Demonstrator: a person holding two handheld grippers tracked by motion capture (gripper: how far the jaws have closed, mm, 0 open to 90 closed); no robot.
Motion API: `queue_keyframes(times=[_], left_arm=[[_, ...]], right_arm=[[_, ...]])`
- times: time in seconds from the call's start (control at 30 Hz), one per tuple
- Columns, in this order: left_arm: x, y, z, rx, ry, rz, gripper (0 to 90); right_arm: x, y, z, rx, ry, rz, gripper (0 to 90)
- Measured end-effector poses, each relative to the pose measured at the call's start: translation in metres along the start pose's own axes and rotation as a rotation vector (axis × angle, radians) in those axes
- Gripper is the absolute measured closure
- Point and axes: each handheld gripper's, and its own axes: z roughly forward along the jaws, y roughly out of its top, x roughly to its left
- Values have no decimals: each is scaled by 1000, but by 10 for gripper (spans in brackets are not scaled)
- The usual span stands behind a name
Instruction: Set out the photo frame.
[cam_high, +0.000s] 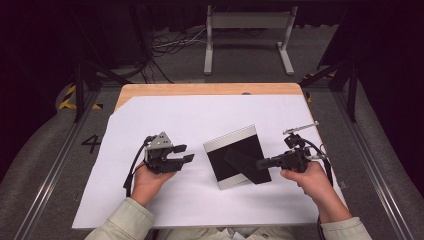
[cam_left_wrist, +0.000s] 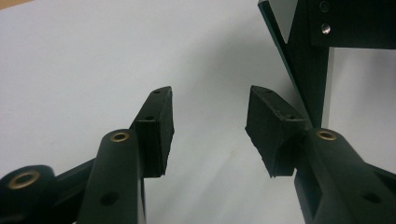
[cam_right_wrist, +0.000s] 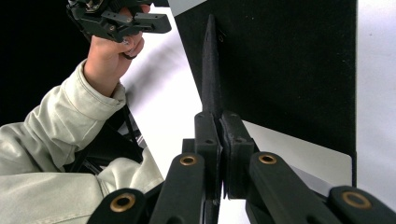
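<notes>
High view shows a picture frame (cam_high: 235, 156) lying back-side up on the white sheet (cam_high: 200, 120) that covers the desk (cam_high: 210, 89), its black backing ringed by a silvery border and its black easel stand (cam_high: 247, 161) folded out toward the person's right. Right of the frame, the right gripper (cam_high: 264, 163) reaches in level, and its jaws are clamped together on the tip of that stand; the right gripper view shows the thin stand (cam_right_wrist: 211, 70) edge-on, pinched between the two pads. Left of the frame, the left gripper (cam_high: 184, 153) is held just above the sheet with its jaws apart and nothing between them. Its own view shows the frame's corner (cam_left_wrist: 299, 51) just beyond the right-hand pad, not touching it.
</notes>
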Motion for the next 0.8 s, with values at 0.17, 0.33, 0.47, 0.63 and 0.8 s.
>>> queue_keyframes(times=[0.17,0.33,0.47,0.63,0.8], left_arm=[[0,0,0,2,3,0,517],[-1,0,1,2,0,-2,518],[-1,0,1,2,1,-3,518],[-1,0,2,4,-1,1,518],[-1,0,2,5,-1,-2,518]], right_arm=[[0,0,0,-13,29,0,877],[3,0,1,-28,37,-7,879],[3,0,1,-51,28,-15,879],[2,0,-2,-102,5,-13,880],[2,0,-6,-181,-24,-49,880]])
